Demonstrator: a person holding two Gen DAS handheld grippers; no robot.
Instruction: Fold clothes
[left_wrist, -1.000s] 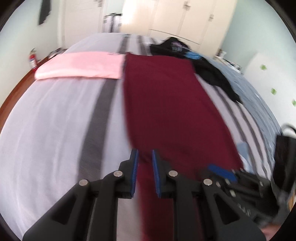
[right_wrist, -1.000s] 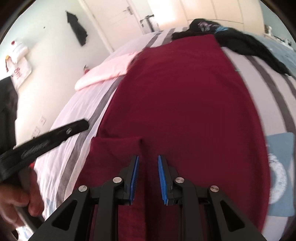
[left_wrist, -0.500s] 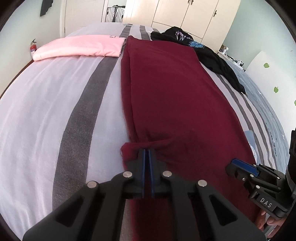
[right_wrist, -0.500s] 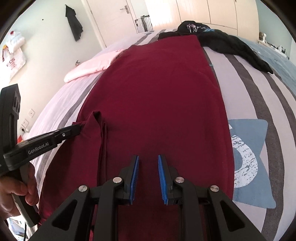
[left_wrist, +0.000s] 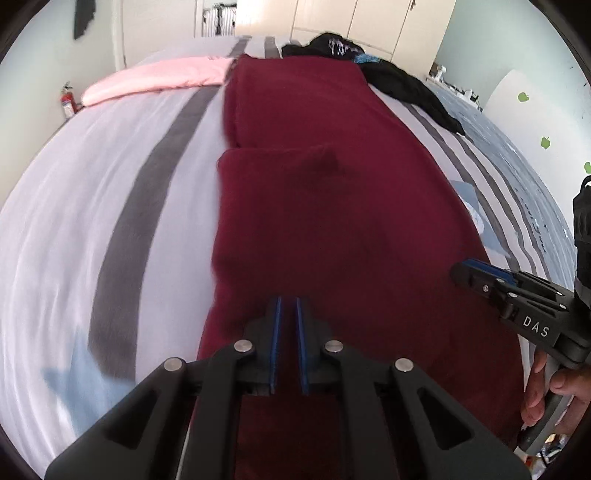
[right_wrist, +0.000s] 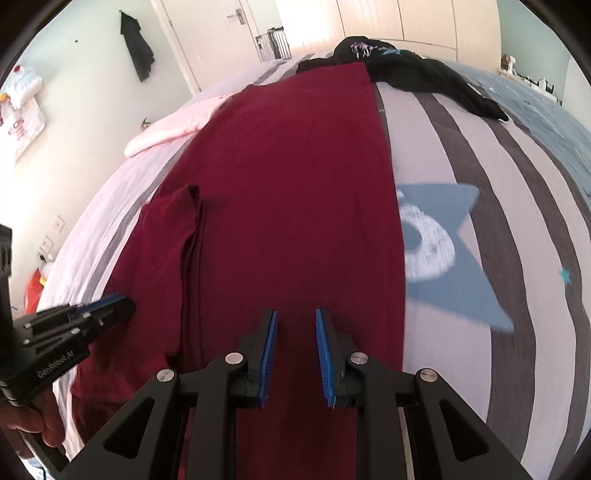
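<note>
Stretching lengthwise away up the striped bed (left_wrist: 110, 192), the maroon garment (right_wrist: 288, 177) lay flat, sleeve folded inward, left hand-held gripper (left_wrist: 287, 343) narrowly parted, right hand-held gripper (right_wrist: 294, 356) apart, both empty.

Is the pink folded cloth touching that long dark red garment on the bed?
Touching. In the left wrist view the pink folded cloth meets the long dark red garment at its far left corner, no bedsheet showing between them there.
</note>
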